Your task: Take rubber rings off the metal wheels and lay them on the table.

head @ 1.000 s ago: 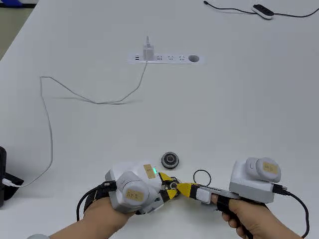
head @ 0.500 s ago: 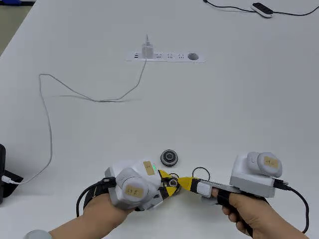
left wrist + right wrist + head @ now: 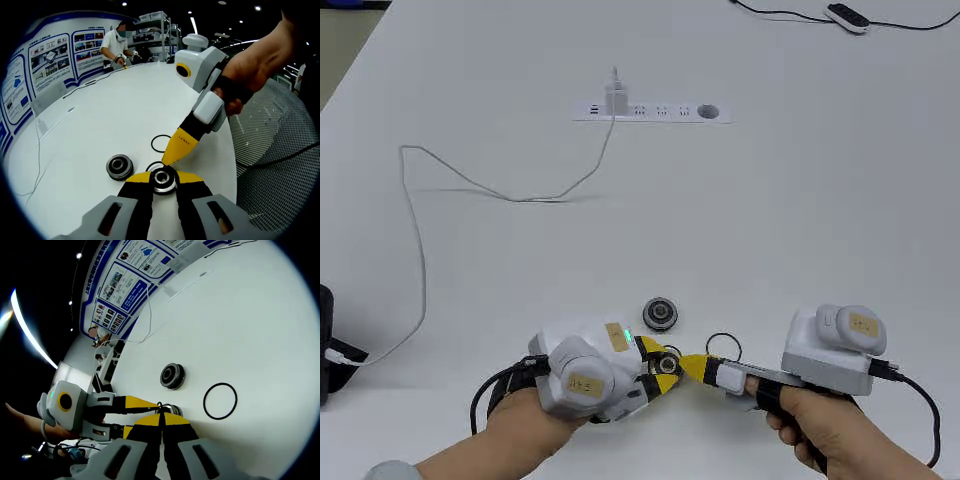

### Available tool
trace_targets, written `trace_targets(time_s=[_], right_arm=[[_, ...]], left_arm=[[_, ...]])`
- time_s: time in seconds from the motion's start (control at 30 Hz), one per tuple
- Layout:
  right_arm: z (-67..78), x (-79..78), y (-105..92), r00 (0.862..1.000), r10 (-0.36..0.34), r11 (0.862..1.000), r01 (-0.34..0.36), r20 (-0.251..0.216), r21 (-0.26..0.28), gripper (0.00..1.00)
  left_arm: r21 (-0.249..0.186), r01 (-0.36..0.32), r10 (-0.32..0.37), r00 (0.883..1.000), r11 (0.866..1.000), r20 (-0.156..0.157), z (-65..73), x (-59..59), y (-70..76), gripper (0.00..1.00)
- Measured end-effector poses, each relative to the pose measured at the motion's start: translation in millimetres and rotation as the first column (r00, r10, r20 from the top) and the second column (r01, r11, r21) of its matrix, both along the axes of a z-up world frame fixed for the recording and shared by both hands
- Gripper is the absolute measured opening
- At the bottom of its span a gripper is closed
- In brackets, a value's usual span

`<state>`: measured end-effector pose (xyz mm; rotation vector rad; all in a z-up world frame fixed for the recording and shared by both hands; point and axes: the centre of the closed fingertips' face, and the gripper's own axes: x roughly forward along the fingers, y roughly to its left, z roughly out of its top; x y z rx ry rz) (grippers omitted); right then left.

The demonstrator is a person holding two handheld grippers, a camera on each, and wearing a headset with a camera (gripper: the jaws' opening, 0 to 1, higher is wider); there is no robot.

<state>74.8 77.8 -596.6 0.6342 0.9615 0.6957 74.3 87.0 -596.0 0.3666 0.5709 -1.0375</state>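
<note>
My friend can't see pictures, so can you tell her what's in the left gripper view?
The left hand-held gripper clamps a small metal wheel at the white table, while the right hand-held gripper seems to pinch its rubber ring. A second wheel and a loose black ring lie beyond.

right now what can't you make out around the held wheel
- Head view: held wheel mostly covered by the left gripper and right gripper.
- Right gripper view: whether that gripper pinches anything; its own tips hide it.
- Head view: loose ring, near edge behind the right gripper.
</note>
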Motion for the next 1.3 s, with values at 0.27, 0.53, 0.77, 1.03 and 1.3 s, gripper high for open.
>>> trace_targets(time_s=[0.27, 0.53, 0.77, 1.03, 1.3], right_arm=[[-1.1, -0.5, -0.1, 1.0, -0.002, 1.0, 0.002, -0.004, 0.001, 0.02], [-0.2, -1.7, 0.7, 1.0, 0.001, 1.0, -0.001, -0.004, 0.004, 0.02], [3.9, -2.6, 3.4, 1.0, 0.004, 1.0, -0.004, 0.0, 0.014, 0.02], [7.7, -4.1, 5.0, 1.0, 0.008, 1.0, -0.008, 0.003, 0.022, 0.02], [12.6, -4.3, 6.3, 1.0, 0.004, 0.999, -0.004, 0.007, 0.039, 0.02]], left_arm=[[-0.003, -0.003, 0.003, 1.0, 1.0, 0.006, -1.6, 0.4, 3.2, 0.2], [0.0, -0.018, 0.018, 1.0, 1.0, 0.013, -3.0, 1.3, 8.0, 0.25], [-0.001, -0.028, 0.028, 1.0, 1.0, 0.01, -4.5, 1.0, 10.5, 0.29], [-0.002, -0.041, 0.041, 0.999, 0.999, 0.005, -5.2, 0.9, 12.8, 0.34], [-0.003, -0.058, 0.058, 0.998, 0.998, 0.005, -5.0, 1.3, 15.7, 0.4]])
